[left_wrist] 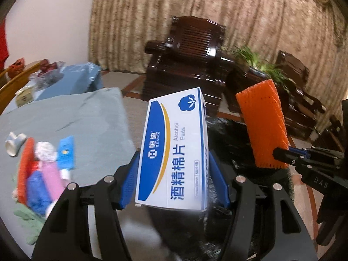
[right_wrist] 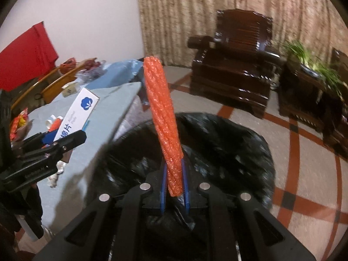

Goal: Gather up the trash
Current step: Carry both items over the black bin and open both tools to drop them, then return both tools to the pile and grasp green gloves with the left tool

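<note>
Below both grippers sits the bin lined with a black bag (right_wrist: 228, 143), its mouth open and standing on the floor just beside the table edge (right_wrist: 113, 108). From the right wrist view, the right gripper (right_wrist: 175, 180) is pinched tight on the lower end of an orange foam net (right_wrist: 162, 117), whose long axis runs up and away from the fingers, roughly upright with a slight lean to the left; the bag's opening lies directly underneath and ahead of it. From the left wrist view, the left gripper (left_wrist: 174, 180) is clamped on a white and blue box of alcohol pads (left_wrist: 174, 150), held by its two long sides with its length pointing forward and up, and the dark bag shows beneath and to the right of it. Judging by this, the right hand looks the nearer to a drop, being squarely over the opening, while the left appears closer to the rim on the table side. More litter (left_wrist: 43, 169) remains on the grey cloth, well apart from the bin.
</note>
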Available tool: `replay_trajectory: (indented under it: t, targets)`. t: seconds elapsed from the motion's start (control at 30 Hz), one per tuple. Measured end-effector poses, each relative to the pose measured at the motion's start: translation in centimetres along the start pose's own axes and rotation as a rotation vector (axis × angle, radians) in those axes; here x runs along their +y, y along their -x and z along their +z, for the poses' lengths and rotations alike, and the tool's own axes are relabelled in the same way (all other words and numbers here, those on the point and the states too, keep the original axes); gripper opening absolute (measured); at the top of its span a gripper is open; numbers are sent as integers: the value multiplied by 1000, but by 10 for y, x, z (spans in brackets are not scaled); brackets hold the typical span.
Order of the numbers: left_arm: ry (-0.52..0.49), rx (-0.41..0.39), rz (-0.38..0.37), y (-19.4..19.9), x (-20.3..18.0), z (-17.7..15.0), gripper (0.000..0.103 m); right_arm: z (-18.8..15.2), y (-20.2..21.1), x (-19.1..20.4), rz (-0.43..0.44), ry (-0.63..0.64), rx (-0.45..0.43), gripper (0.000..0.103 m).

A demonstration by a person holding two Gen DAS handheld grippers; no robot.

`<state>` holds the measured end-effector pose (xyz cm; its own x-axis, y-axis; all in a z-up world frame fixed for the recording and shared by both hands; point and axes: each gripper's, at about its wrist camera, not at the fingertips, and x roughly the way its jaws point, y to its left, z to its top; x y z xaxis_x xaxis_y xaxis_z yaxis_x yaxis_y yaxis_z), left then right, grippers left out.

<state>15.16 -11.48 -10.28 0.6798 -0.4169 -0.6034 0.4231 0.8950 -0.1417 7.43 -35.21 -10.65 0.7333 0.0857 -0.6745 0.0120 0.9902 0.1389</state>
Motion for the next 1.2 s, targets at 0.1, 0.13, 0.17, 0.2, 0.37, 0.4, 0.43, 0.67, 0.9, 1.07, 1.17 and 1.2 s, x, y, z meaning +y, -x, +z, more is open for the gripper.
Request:
replay_trajectory:
  t: [0.1, 0.13, 0.17, 0.2, 0.37, 0.4, 0.43, 0.67, 0.9, 1.07, 1.17, 1.2]
  targets:
    - [-17, 8, -29, -13, -15, -1, 59, -4, 2, -10, -18, -22, 6, 13]
    - [-21, 11, -40, -18, -20, -1, 59, -5, 2, -13, -25, -27, 7, 13]
    - [-23, 13, -46, -19, -22, -2, 59, -3, 2, -11, -29, -30, 9, 13]
    - [-26, 15, -54, -23, -27, -3, 59, -2, 2, -12, -34, -32, 10, 13]
    - [-25, 41, -103, -33, -34, -4, 72, -4, 2, -20, -66, -47, 15, 21]
    - [-23, 39, -110, -32, -32, -5, 76, -5, 1, -22, -72, -50, 16, 25]
    - [-20, 35, -107, -31, -31, -5, 79, -6, 2, -23, -78, -53, 15, 33]
    - [13, 20, -51, -15, -5, -5, 91, -4, 6, -19, -91, -52, -12, 80]
    - [48, -39, 81, 28, 40, -2, 95, 11, 13, 14, -27, -6, -92, 97]
    - [86, -81, 181, 61, 77, -4, 95, 23, 9, 51, 40, 48, -117, 97]
    - [113, -99, 233, 80, 100, -6, 95, 28, 2, 76, 86, 81, -120, 97]
    - [118, -102, 245, 84, 106, -7, 95, 30, -1, 85, 101, 95, -120, 97]
